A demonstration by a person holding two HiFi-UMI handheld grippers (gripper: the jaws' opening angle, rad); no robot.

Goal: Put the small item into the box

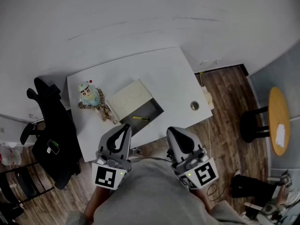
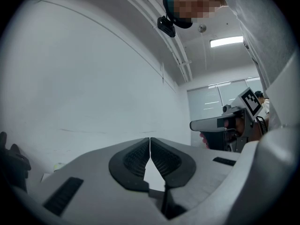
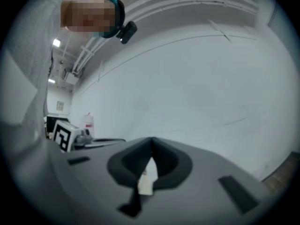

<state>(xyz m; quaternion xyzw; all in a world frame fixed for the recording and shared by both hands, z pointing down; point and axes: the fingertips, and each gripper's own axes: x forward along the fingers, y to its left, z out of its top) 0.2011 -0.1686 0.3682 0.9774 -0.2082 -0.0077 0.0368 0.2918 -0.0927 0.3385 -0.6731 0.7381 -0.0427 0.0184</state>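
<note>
Both grippers, left (image 1: pixel 125 127) and right (image 1: pixel 175 131), are clamped shut on nothing and held back by the body, short of the table (image 1: pixel 173 74). The small yellow item (image 1: pixel 139 118) seems to lie in the box (image 1: pixel 126 100) already, with a doll (image 1: pixel 89 95) just beside it. If it needs nudging, I'd open up first and come in slow.

Bench (image 1: pixel 159 69): white, smooth, matt. Floor (image 1: pixel 225 93): wood planks, low sheen. Box (image 1: pixel 127 97): pale card, matt. Round table (image 1: pixel 279 121), 3 o'clock: wood-look top. Left gripper (image 2: pixel 150 139): grey matt plastic; pads (image 2: pixel 133 162) black, finely ribbed.
</note>
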